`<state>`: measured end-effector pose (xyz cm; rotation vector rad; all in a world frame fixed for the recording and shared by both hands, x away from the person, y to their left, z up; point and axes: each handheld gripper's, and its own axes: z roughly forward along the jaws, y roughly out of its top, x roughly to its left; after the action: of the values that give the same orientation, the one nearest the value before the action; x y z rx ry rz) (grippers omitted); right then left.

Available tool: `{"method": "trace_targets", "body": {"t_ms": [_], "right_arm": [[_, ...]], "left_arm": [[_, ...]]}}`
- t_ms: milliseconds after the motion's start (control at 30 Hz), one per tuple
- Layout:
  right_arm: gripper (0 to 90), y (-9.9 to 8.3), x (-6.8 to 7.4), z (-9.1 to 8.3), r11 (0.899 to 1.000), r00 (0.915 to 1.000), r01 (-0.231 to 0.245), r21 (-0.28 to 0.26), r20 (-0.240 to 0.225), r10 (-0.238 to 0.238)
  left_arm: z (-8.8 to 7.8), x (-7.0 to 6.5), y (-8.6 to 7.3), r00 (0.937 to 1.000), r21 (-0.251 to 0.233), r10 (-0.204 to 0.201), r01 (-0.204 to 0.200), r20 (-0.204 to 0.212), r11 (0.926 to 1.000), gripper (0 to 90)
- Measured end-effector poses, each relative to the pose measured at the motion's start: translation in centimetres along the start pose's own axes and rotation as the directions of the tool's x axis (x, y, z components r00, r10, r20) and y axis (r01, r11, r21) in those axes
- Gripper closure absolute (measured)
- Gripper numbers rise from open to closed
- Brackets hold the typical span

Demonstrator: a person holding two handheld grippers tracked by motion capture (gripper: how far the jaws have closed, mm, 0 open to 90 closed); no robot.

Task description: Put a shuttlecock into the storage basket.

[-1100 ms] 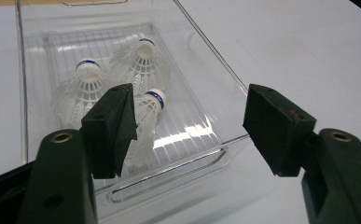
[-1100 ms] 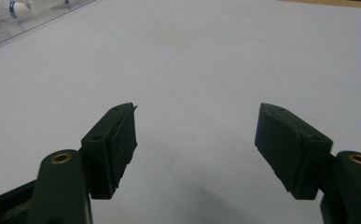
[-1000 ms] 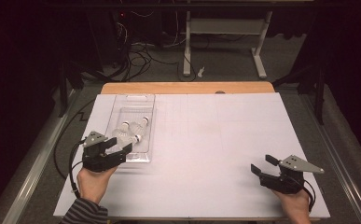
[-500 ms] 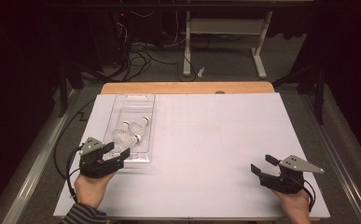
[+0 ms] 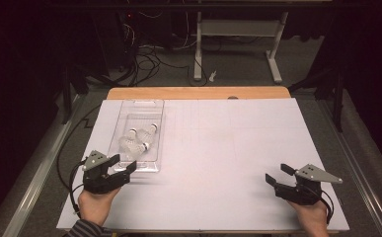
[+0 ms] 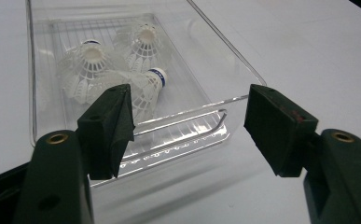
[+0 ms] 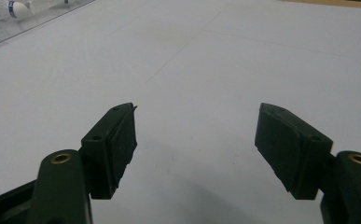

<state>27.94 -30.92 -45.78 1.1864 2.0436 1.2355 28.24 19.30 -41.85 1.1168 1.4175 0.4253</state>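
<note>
The right gripper [image 7: 196, 140] hung low over the white tabletop [image 7: 225, 60], its two black jaws spread wide apart with nothing between them. Bare white surface ran ahead of the jaws. At the far left corner of the view lay the edge of a clear tray [image 7: 38, 21], with a shuttlecock's blue-banded white cork [image 7: 18, 9] inside.

1. The tray [image 5: 138, 109] is clear plastic with a ribbed floor.
2. Inside the tray lie three white shuttlecocks [image 6: 115, 70], each with a white cork; two show a dark blue band under it.
3. The sheet [image 5: 228, 148] under the tray is plain white, ruled with faint grey lines.
4. The table edge [image 5: 198, 93] beyond the tray is light brown wood.
5. Near the tray, the left gripper [image 5: 123, 165] is black with a grey top plate, brass screws at its jaws.
6. The right gripper [image 5: 278, 175] matches it.
</note>
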Motion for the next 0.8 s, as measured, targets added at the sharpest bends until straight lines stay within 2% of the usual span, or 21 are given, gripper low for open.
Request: {"method": "trace_targets", "body": {"t_ms": [233, 267, 300, 333, 367, 400, 600, 800], "right_arm": [[29.9, 0.0, 0.0, 0.0, 1.0, 1.0, 0.0, 0.0, 0.0, 0.0], [30.0, 0.0, 0.0, 0.0, 1.0, 1.0, 0.001, 0.0, 0.0, -0.001], [30.0, 0.0, 0.0, 0.0, 1.0, 1.0, 0.001, 0.001, 0.0, -0.001], [30.0, 0.0, 0.0, 0.0, 1.0, 1.0, 0.002, 0.001, 0.0, -0.002], [30.0, 0.0, 0.0, 0.0, 1.0, 1.0, 0.001, 0.001, -0.001, -0.001], [30.0, 0.0, 0.0, 0.0, 1.0, 1.0, 0.001, 0.001, 0.0, -0.001], [30.0, 0.0, 0.0, 0.0, 1.0, 1.0, 0.002, 0.001, 0.001, -0.002], [30.0, 0.0, 0.0, 0.0, 1.0, 1.0, 0.004, 0.002, 0.001, -0.004]], "left_arm": [[-0.2, 0.1, -0.5, 0.9998, 0.009, -0.009, 0.009, 0.018, 0.9999, 33.0], [-1.1, 1.2, -0.3, 0.9886, 0.136, 0.144, -0.148, 0.044, 0.9795, 32.9], [-1.4, 1.5, -0.2, 0.98, 0.18, 0.194, -0.199, 0.046, 0.9633, 32.9], [-1.1, 1.1, -0.6, 0.9925, 0.118, 0.118, -0.121, 0.032, 0.9857, 32.8], [-0.8, 0.7, -0.7, 0.9974, 0.072, 0.064, -0.066, 0.035, 0.9952, 32.7], [-0.7, 0.5, -0.8, 0.9988, 0.045, 0.031, -0.033, 0.038, 0.9984, 32.6], [-0.6, 0.4, -1.3, 0.9988, 0.003, -0.033, 0.033, 0.036, 0.9995, 32.2], [-0.6, 0.4, -1.8, 0.9973, -0.02, -0.064, 0.065, 0.037, 0.9977, 31.9]]}}
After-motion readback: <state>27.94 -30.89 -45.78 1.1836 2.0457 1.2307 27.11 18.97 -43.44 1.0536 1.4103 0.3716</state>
